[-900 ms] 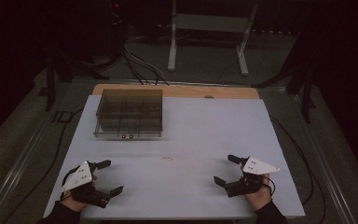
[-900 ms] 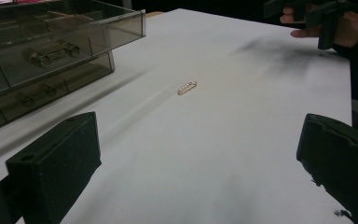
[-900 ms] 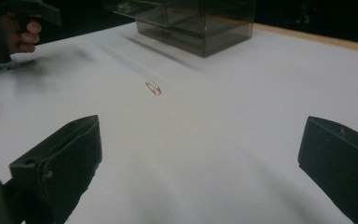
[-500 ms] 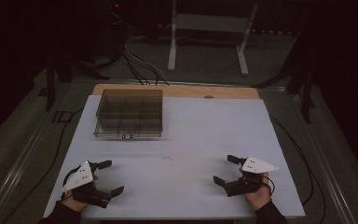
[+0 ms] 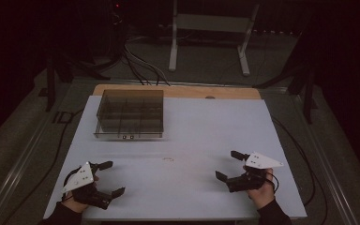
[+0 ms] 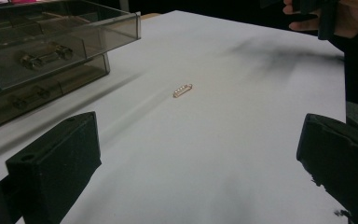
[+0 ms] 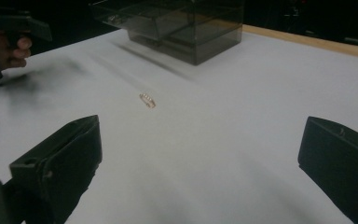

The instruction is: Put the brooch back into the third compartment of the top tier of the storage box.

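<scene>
High view | ring (image 5: 168, 159) tiny, blurred | both hand-held grippers wide, empty | box (image 5: 130, 114) contents unclear

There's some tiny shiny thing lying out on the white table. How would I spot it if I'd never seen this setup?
Start at the smoky see-through box with compartments at the far left of the white table. Come toward the person, to the open middle between the left gripper and right gripper. There lies a small gold ring with a row of tiny stones, alone on the bare surface.

The right tongs (image 5: 228, 165) have drifted slightly toward the near bench (image 5: 192, 140) edge (jaws wide apart)
</scene>
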Demonstrator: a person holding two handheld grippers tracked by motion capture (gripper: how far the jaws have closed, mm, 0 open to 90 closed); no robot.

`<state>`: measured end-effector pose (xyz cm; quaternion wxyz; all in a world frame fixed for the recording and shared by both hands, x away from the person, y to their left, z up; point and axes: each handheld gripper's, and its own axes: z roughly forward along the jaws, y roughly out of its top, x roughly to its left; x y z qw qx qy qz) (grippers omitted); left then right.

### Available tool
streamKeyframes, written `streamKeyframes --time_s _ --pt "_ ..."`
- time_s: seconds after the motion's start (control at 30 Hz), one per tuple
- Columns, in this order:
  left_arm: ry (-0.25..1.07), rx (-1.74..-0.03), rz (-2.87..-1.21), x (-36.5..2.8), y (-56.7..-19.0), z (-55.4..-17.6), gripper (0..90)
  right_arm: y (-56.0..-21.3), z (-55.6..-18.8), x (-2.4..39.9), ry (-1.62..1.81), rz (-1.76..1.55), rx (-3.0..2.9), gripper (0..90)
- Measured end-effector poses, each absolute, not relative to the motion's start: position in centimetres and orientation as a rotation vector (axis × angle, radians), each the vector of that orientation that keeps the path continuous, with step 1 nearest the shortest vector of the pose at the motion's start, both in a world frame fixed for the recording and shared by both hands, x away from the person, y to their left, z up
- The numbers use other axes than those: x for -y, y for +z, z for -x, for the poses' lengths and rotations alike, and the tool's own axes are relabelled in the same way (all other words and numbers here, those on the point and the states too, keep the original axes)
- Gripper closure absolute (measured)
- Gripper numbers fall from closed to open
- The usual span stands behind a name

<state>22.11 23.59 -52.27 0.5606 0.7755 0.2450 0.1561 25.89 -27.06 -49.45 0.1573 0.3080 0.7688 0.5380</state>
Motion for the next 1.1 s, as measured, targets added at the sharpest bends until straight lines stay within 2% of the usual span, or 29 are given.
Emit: streamKeyframes --time_s 0.4,1.1 --pt "0.362 -0.578 -1.829 -23.6 -52.3 -22.2 0.6 -46.9 -27.3 25.7 1.548 -0.823 -2.211 0.0" --pt "0.361 -0.580 -1.821 -23.6 -52.1 -22.1 0.6 -45.4 -29.6 22.1 1.578 -0.733 -2.294 0.0"
